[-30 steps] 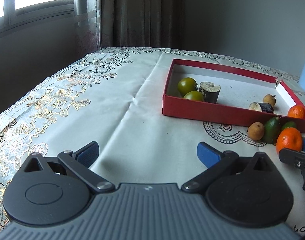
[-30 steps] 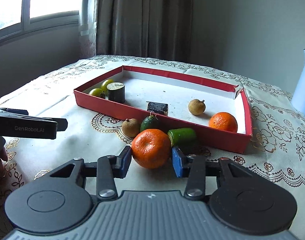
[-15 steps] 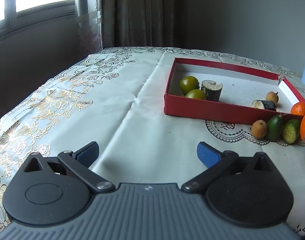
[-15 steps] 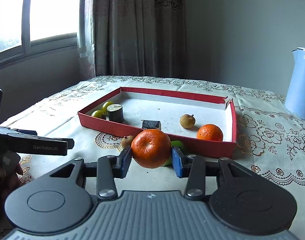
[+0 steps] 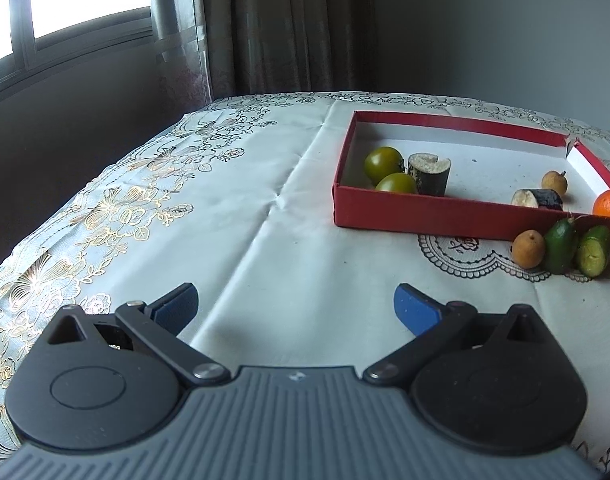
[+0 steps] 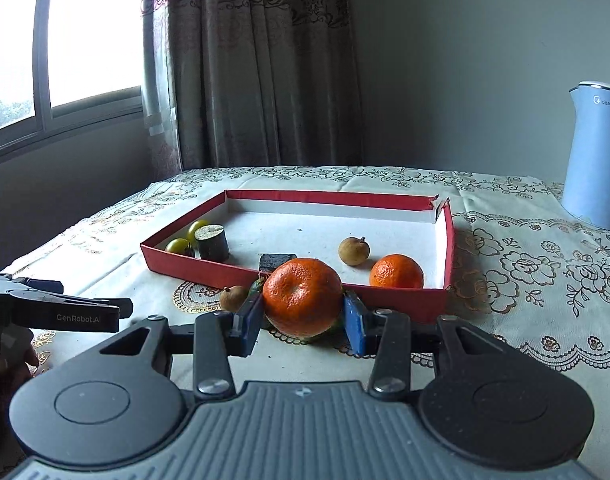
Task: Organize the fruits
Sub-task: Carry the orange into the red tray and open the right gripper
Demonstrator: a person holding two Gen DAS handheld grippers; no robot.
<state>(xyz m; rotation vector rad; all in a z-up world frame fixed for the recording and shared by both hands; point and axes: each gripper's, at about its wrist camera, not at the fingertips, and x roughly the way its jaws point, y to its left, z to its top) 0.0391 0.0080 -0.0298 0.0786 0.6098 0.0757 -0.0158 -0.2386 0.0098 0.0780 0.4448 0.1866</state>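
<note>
The right gripper (image 6: 303,320) is level and pointed at the red box (image 6: 385,302), its blue pads pressed against both sides of a large orange (image 6: 302,298), which hangs clear of the tablecloth (image 6: 525,280) just in front of the box's near wall. The left gripper (image 5: 295,308) sits low over the cloth, well to the left of the box and aimed toward its left end, with its jaws spread wide and nothing between them.

Inside the box, two green fruits (image 5: 385,164) lie in the near left corner beside an upright dark stub with a pale cut top (image 5: 429,172). Another dark cut piece (image 5: 539,199) lies against the near wall, a small brown fruit (image 6: 353,251) sits behind it, and a second orange (image 6: 397,271) rests near the right wall.

Outside the box, just in front of its near wall, a brown fruit (image 5: 527,249), a green fruit (image 5: 560,250) and a cut green piece (image 5: 593,251) lie in a row on the cloth. A pale blue kettle (image 6: 595,164) stands well to the right of the box.
</note>
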